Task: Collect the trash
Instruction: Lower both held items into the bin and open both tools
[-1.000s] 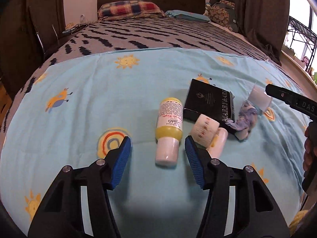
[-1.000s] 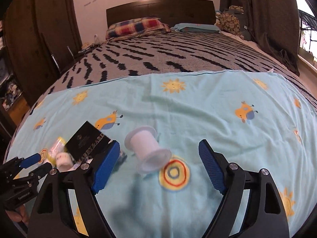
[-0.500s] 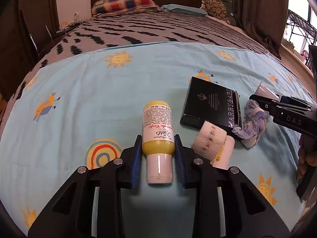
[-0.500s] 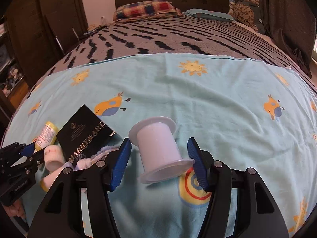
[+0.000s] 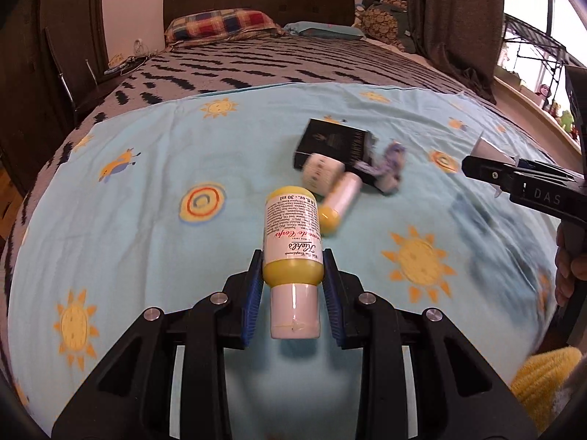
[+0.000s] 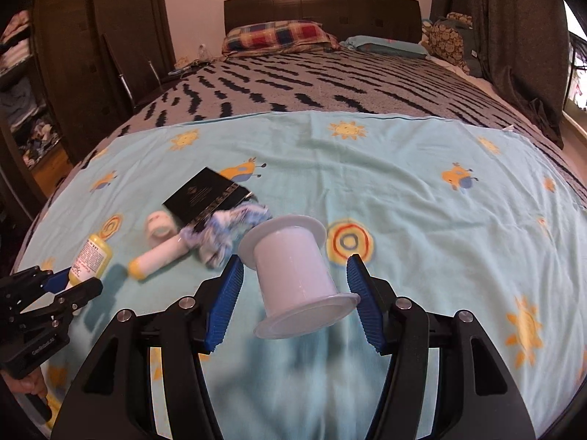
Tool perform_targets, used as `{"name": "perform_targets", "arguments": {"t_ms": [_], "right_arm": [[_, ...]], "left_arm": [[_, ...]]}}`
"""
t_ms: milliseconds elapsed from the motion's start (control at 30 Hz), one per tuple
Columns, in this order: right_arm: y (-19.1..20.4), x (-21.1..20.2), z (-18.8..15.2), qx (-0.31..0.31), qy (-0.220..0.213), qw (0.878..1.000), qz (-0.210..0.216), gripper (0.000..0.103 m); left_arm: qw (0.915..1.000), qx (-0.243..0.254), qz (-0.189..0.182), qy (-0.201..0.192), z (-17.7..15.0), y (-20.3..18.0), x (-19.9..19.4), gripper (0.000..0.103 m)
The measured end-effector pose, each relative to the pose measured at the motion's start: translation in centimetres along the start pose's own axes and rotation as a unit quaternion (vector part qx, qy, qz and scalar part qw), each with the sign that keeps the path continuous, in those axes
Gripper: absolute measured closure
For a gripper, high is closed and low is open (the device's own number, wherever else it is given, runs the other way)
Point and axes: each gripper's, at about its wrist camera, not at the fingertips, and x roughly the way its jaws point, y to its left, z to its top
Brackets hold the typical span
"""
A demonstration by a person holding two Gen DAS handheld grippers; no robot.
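My left gripper [image 5: 293, 282] is shut on a yellow lotion bottle [image 5: 292, 245] with a white cap, held above the blue sheet; both also show in the right wrist view [image 6: 91, 258]. My right gripper [image 6: 293, 293] holds a white plastic spool [image 6: 293, 260] between its blue pads [image 6: 227, 293], lifted off the sheet. On the sheet lie a black box [image 6: 205, 196], a small white roll [image 6: 158, 224], a white and yellow tube [image 6: 157, 261] and a crumpled blue and white wad [image 6: 227, 234].
The blue patterned sheet [image 6: 422, 190] covers the near half of a bed with a striped grey blanket [image 6: 312, 80] and pillows [image 6: 279, 35] by the headboard. A dark wardrobe [image 6: 91, 55] stands left; curtains [image 6: 513, 36] and a window are right.
My left gripper closed on the yellow bottle and lifted it off the sheet. My right gripper closed around the white spool and raised it.
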Motion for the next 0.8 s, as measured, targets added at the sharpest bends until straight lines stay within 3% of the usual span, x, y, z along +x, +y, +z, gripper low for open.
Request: {"name": "perform_targets", "arguments": {"t_ms": [333,800], "right_arm": [[1.3,-8.2,-6.9,-0.004,-0.016,1.000,0.012,0.043],[2.3,-12.1,-16.8,0.010,-0.003,1.000,0.021,0.043]], "left_arm": [[0.9991,0.012,-0.036,-0.019,-5.6,-4.3,-6.2,0.074],[0.9964,0.029,-0.080,-0.002,-13.8,-8.8,-9.5,0.074]]}}
